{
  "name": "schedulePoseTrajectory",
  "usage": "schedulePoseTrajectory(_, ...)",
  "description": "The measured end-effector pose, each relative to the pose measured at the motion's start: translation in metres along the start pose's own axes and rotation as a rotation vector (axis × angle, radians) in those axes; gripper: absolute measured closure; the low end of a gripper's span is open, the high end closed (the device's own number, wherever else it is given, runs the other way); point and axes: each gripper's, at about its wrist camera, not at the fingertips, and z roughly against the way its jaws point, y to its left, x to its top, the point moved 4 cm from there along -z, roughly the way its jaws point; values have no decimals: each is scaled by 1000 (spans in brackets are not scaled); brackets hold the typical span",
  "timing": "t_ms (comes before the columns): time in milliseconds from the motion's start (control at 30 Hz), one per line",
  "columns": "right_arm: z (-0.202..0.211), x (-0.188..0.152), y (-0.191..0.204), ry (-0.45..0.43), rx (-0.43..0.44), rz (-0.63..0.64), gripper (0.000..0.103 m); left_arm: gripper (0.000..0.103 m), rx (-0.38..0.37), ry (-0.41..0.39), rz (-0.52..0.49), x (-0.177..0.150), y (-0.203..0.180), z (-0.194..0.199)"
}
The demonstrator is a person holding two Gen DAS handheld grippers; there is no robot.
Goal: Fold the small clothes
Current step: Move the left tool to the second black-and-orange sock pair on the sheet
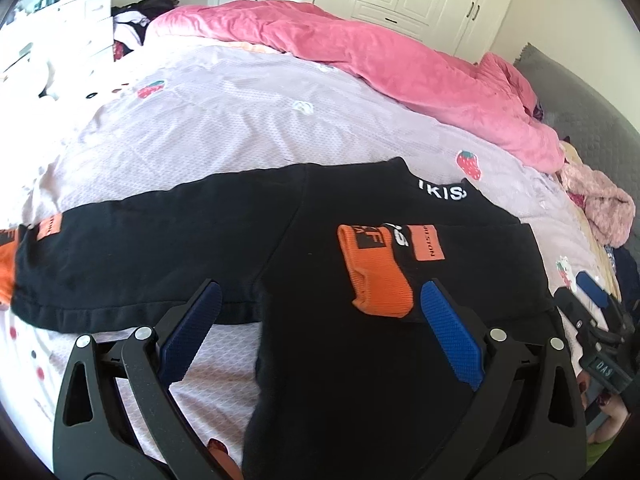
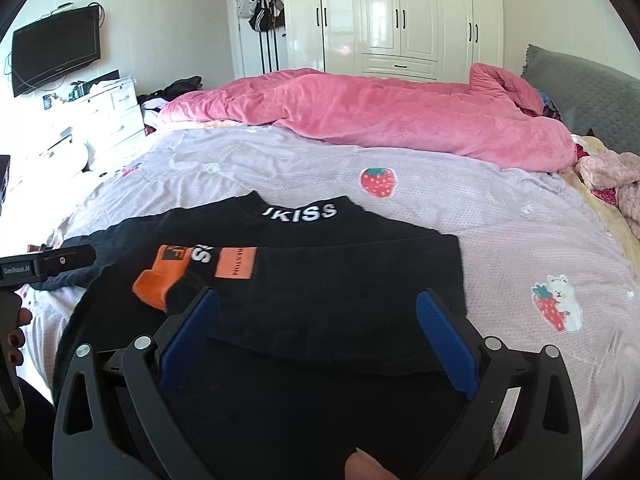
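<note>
1. Two grippers, both mine: my left gripper (image 1: 320,300) and right gripper (image 2: 318,306) hover with fingers spread, pinching nothing.
2. The black top (image 1: 224,224) lies flat on the lilac sheet (image 2: 460,184), one sleeve folded across its chest, near me.

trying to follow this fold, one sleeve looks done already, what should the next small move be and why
Probably the left gripper should reach toward the unfolded sleeve and pinch it near its orange cuff. The other sleeve already lies folded across the black shirt, while this one lies stretched out flat over the bedsheet. Both the left and right gripper have open jaws holding nothing.
</note>
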Motion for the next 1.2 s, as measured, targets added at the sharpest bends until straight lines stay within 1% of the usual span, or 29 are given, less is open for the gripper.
schedulePoseTrajectory(133, -1, -1, 19, 6, 7, 17, 5, 9, -2, -19, 31, 0, 13, 9)
schedulePoseTrajectory(267, -1, -1, 35, 3, 29, 16, 5, 9, 17, -40, 49, 1, 26, 17)
schedulePoseTrajectory(400, -1, 2, 53, 2, 46, 28, 5, 9, 48, -56, 68, 4, 47, 25)
schedulePoseTrajectory(533, -3, 4, 68, 8, 70, 32, 5, 9, 97, -81, 119, 11, 77, 32)
schedulePoseTrajectory(667, -5, 6, 85, 9, 78, 53, 5, 9, 104, -91, 169, 13, 98, 38)
schedulePoseTrajectory(767, -7, 7, 98, 11, 93, 64, 5, 9, 125, -99, 194, 14, 111, 40)
schedulePoseTrajectory(900, -12, 8, 124, 21, 121, 76, 5, 9, 156, -99, 231, 15, 131, 42)
schedulePoseTrajectory(1067, -14, 13, 153, 18, 164, 83, 5, 9, 218, -135, 308, 16, 168, 56)
schedulePoseTrajectory(1200, -16, 16, 180, 24, 197, 106, 5, 9, 250, -141, 348, 14, 191, 64)
